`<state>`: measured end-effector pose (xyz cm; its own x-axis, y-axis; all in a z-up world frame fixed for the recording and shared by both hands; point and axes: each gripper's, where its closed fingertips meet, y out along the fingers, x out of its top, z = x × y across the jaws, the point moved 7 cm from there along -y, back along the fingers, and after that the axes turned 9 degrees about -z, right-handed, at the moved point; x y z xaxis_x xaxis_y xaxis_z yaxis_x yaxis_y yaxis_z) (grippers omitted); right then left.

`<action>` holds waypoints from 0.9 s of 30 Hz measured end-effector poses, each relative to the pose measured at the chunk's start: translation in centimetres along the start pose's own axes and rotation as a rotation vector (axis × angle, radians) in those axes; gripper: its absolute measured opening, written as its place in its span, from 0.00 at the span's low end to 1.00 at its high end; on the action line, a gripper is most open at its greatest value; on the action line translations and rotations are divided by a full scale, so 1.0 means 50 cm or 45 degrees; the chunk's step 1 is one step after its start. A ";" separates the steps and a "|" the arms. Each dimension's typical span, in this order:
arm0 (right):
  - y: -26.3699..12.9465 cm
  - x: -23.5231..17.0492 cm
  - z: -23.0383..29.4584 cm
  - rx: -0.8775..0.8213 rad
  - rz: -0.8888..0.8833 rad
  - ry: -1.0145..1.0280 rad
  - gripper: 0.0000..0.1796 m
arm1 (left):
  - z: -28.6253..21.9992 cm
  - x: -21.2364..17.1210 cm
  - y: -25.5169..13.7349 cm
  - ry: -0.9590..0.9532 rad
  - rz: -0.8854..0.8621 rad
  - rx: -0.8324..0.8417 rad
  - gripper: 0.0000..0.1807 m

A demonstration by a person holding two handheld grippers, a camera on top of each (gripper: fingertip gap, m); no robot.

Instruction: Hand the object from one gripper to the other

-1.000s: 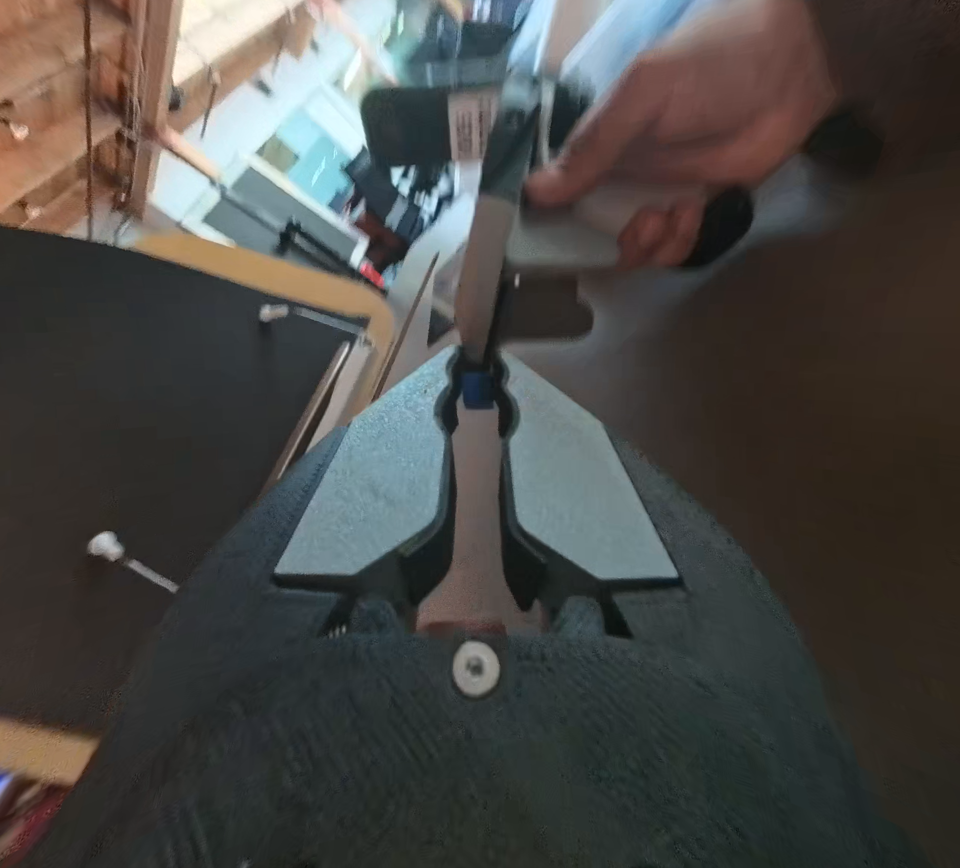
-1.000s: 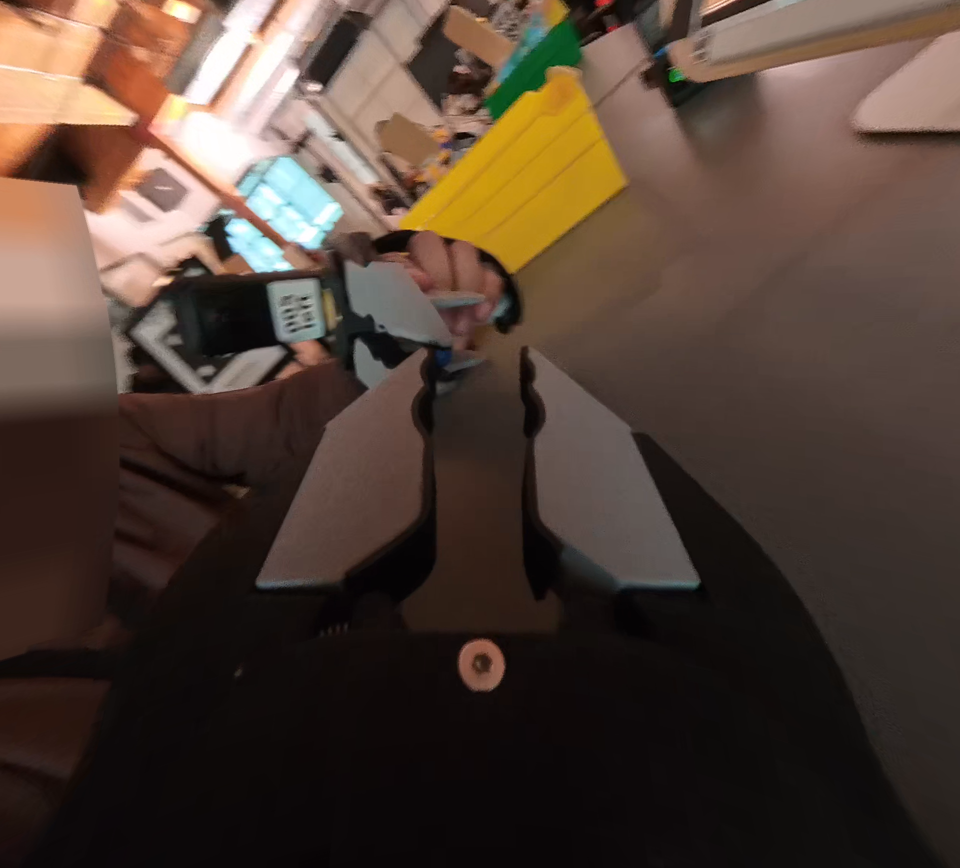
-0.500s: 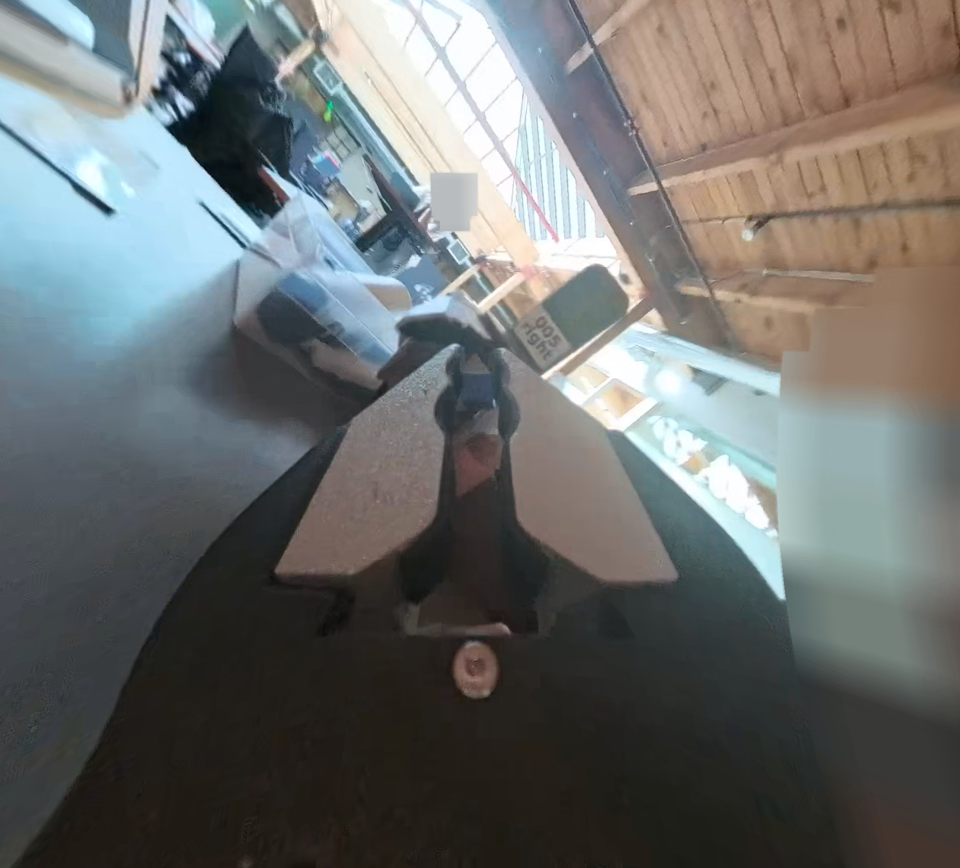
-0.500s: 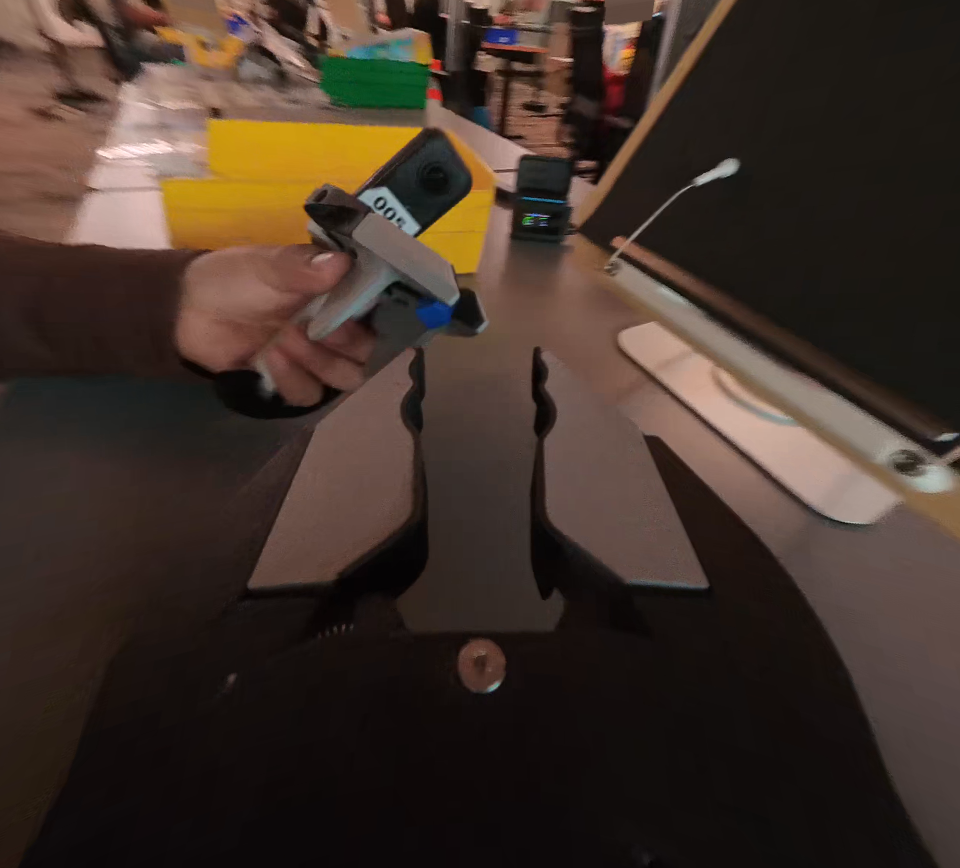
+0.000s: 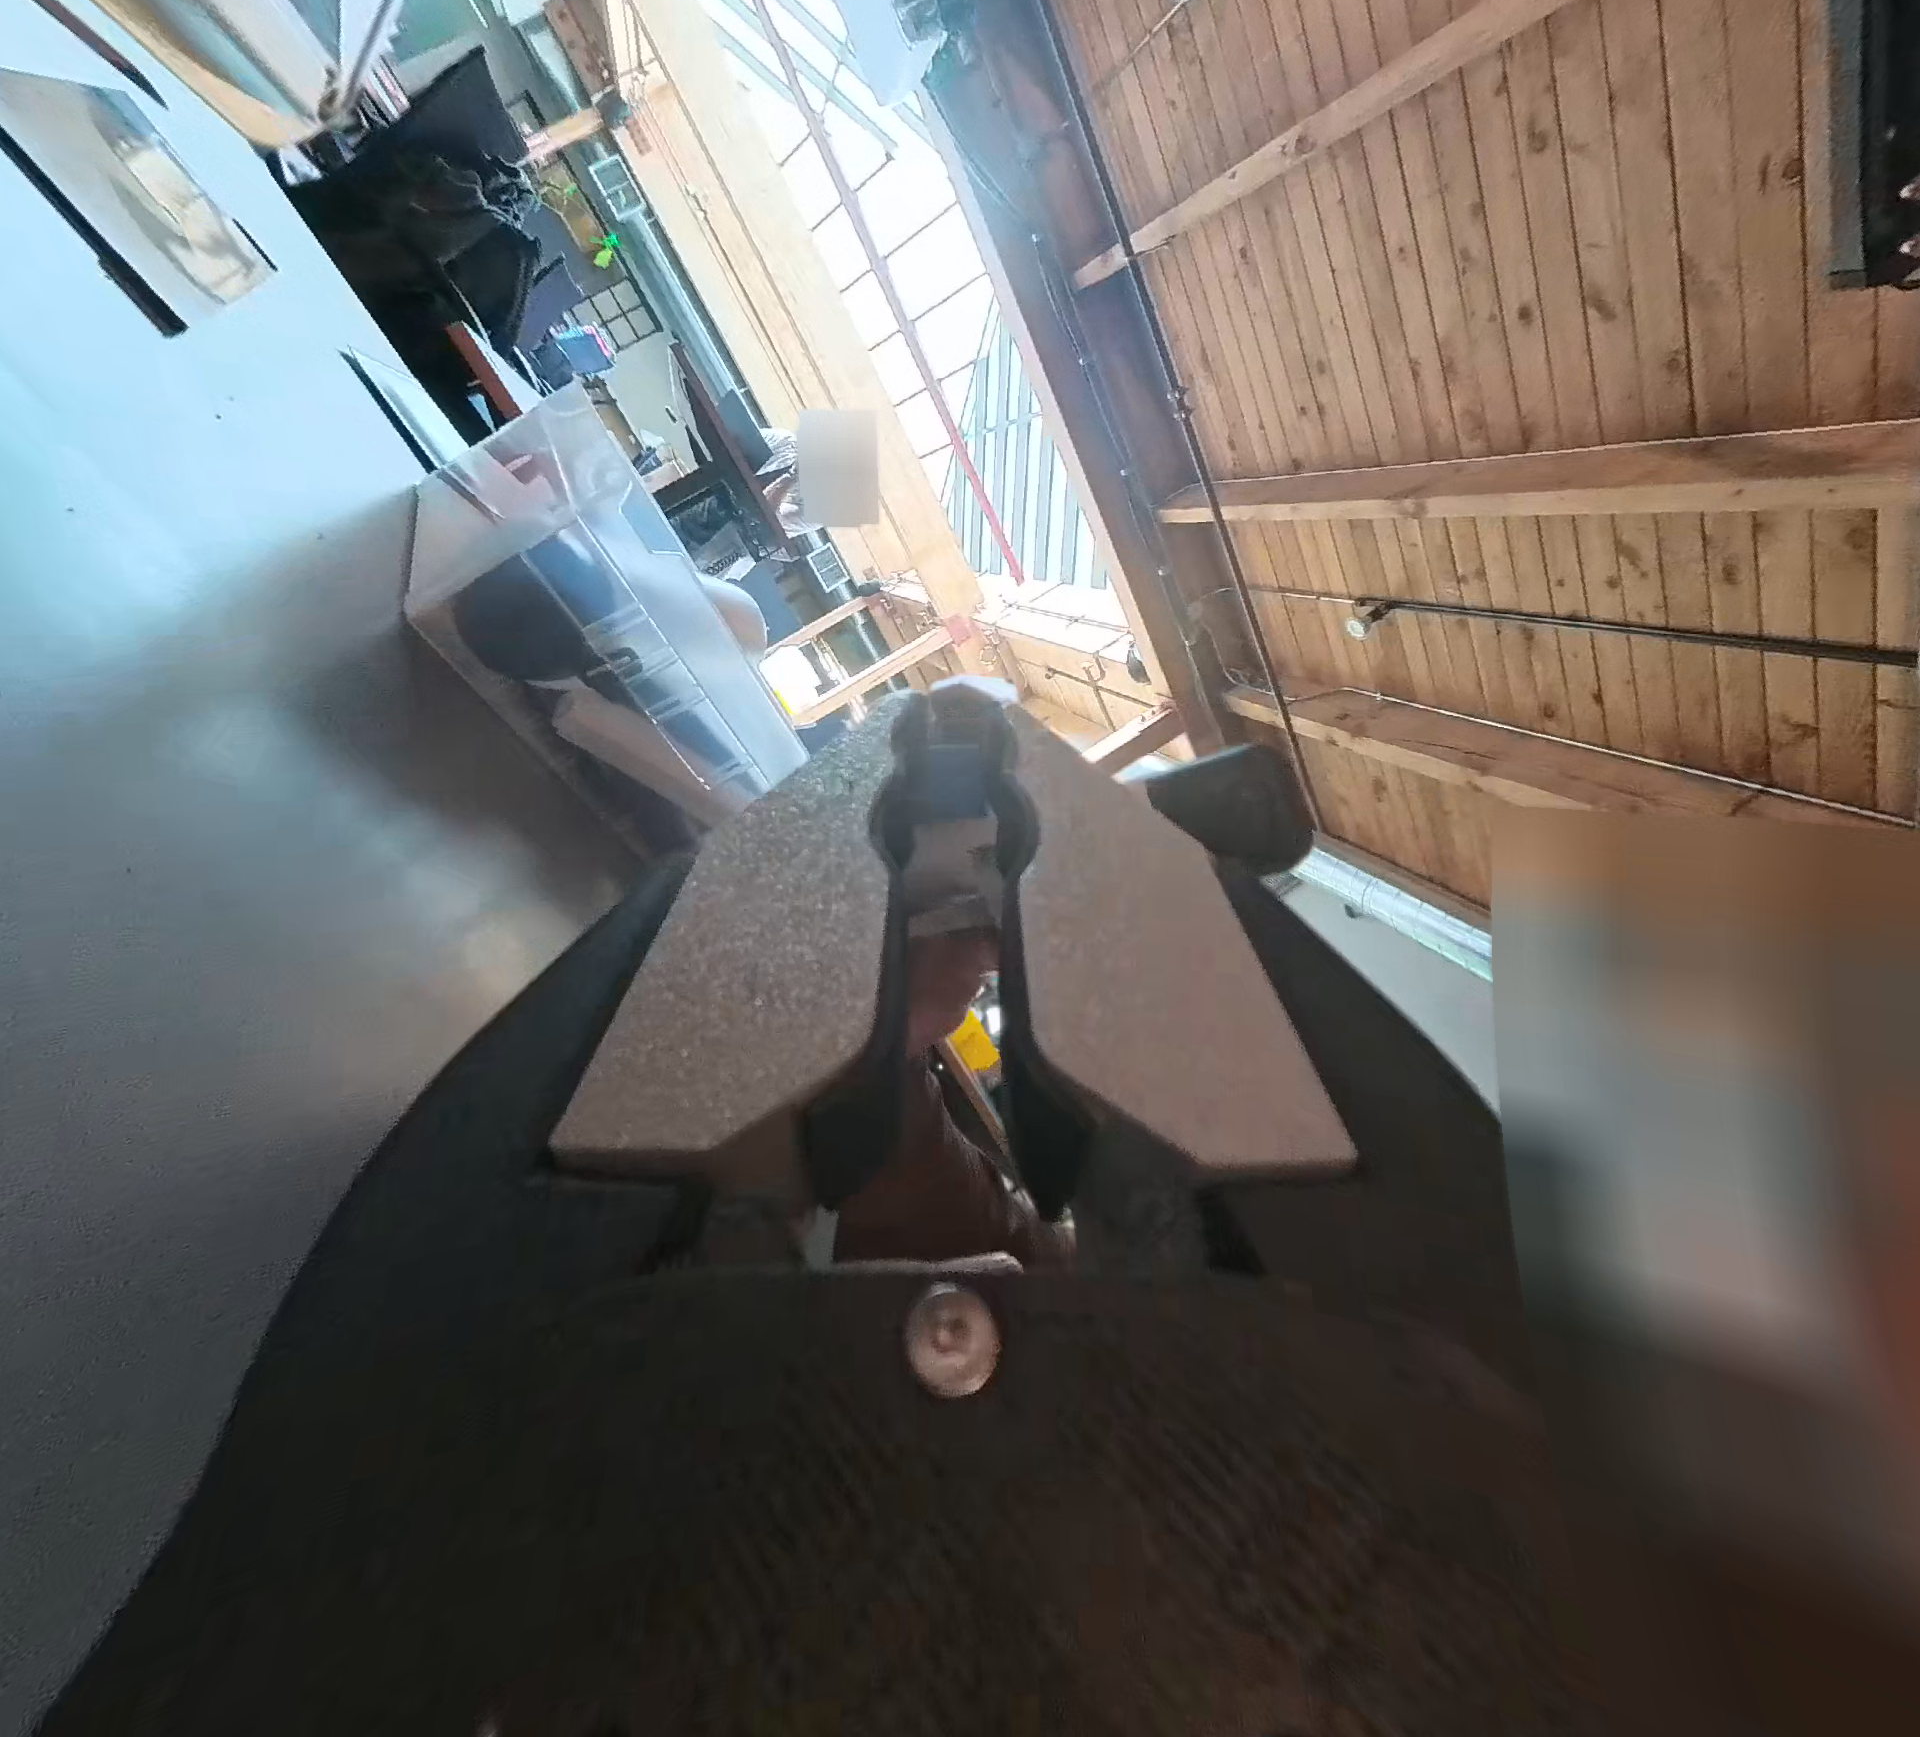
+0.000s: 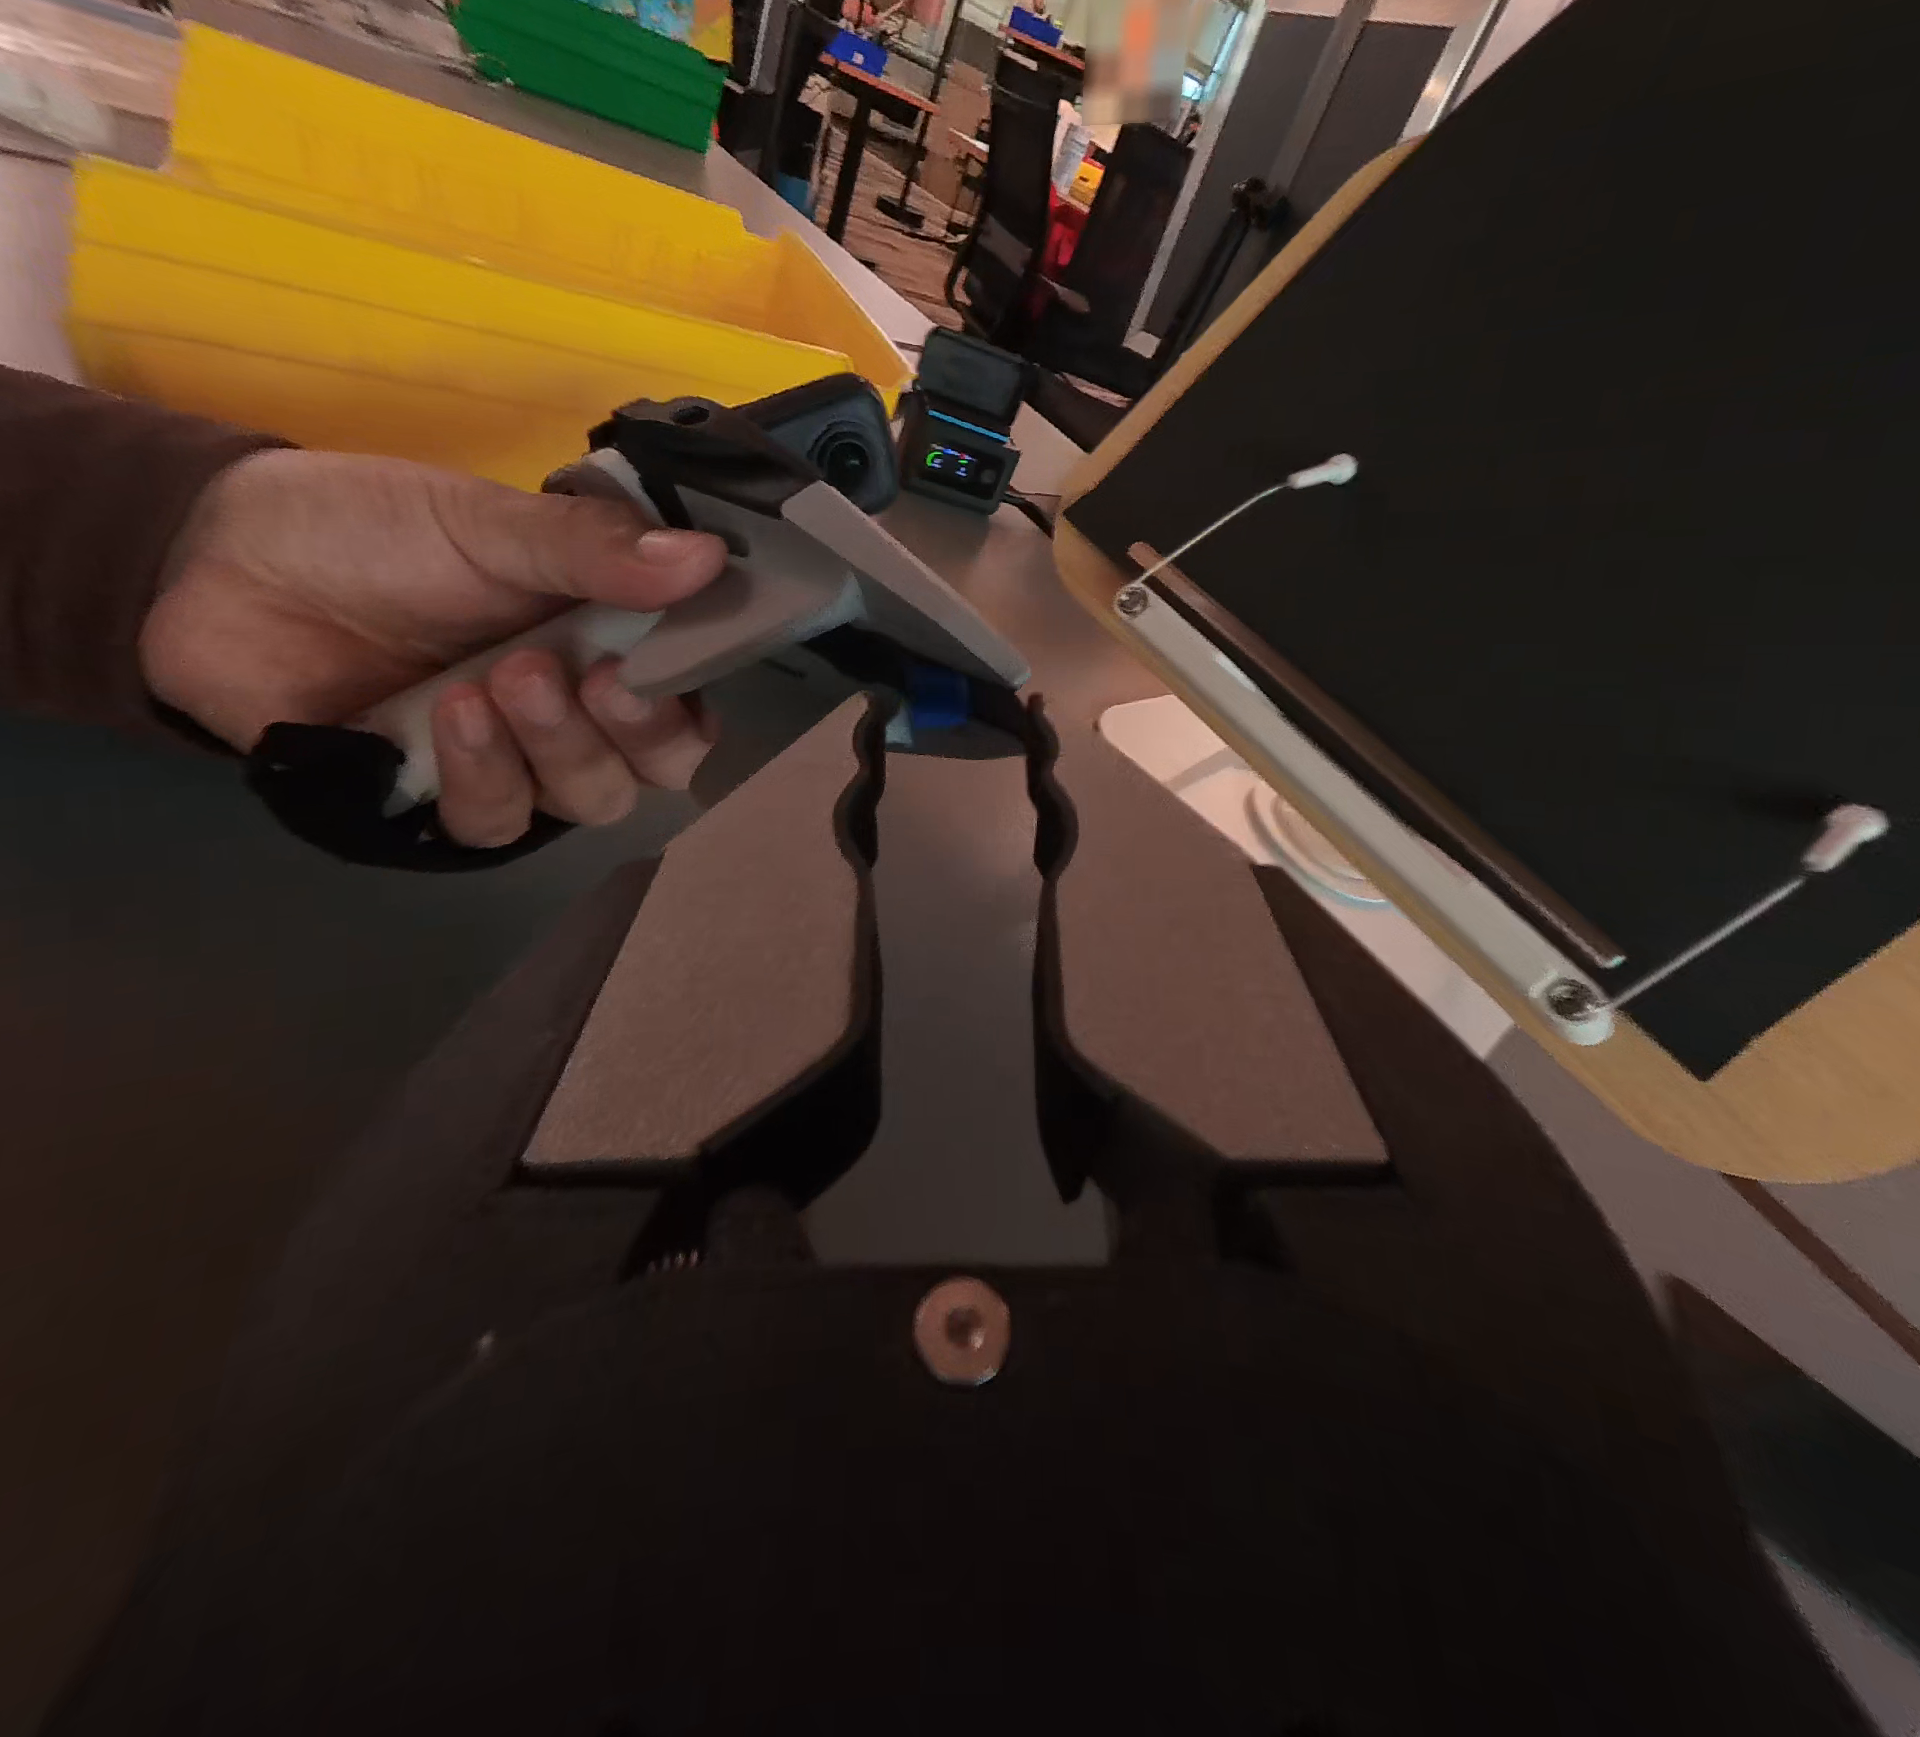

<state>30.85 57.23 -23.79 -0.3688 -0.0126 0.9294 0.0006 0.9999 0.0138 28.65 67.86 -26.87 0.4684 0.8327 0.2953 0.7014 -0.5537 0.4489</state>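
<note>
My left gripper (image 5: 956, 747) is shut on a small blue object (image 5: 956, 781) pinched at its fingertips. In the right wrist view a hand (image 6: 416, 617) holds that left gripper (image 6: 971, 690), tilted down to the right, with the blue object (image 6: 935, 698) at its tip. My right gripper (image 6: 958, 737) is open and empty. The blue object sits just at the mouth of its two fingertips, touching neither that I can see. Part of the right gripper's black camera block (image 5: 1226, 804) shows behind the left fingers.
A yellow bin (image 6: 416, 316) and a green bin (image 6: 592, 56) stand on the grey table (image 6: 945, 908) behind the hand. A black panel with a wooden rim (image 6: 1558, 440) leans close on the right. A small device with a lit display (image 6: 961, 451) and a clear plastic box (image 5: 592, 627) also stand there.
The left gripper, still shut on the blue object, has come closer and lower, up to the right gripper's fingertips. The right gripper has stayed open. Both views have swung round.
</note>
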 end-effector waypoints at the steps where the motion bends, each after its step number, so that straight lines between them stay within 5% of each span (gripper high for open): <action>1: 0.000 0.002 0.002 -0.016 0.005 -0.037 0.14 | 0.000 -0.003 0.002 -0.003 -0.003 0.001 0.03; 12: 0.012 -0.005 0.008 -0.150 0.046 -0.153 0.13 | 0.002 -0.019 0.009 -0.055 -0.118 0.003 0.04; 27: 0.017 -0.017 0.001 -0.157 0.206 -0.263 0.04 | 0.012 -0.008 0.004 0.131 0.110 0.107 0.08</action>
<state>31.12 58.08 -24.60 -0.5364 0.1615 0.8284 0.1835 0.9804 -0.0723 28.91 67.38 -27.39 0.4743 0.7756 0.4164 0.7053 -0.6179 0.3476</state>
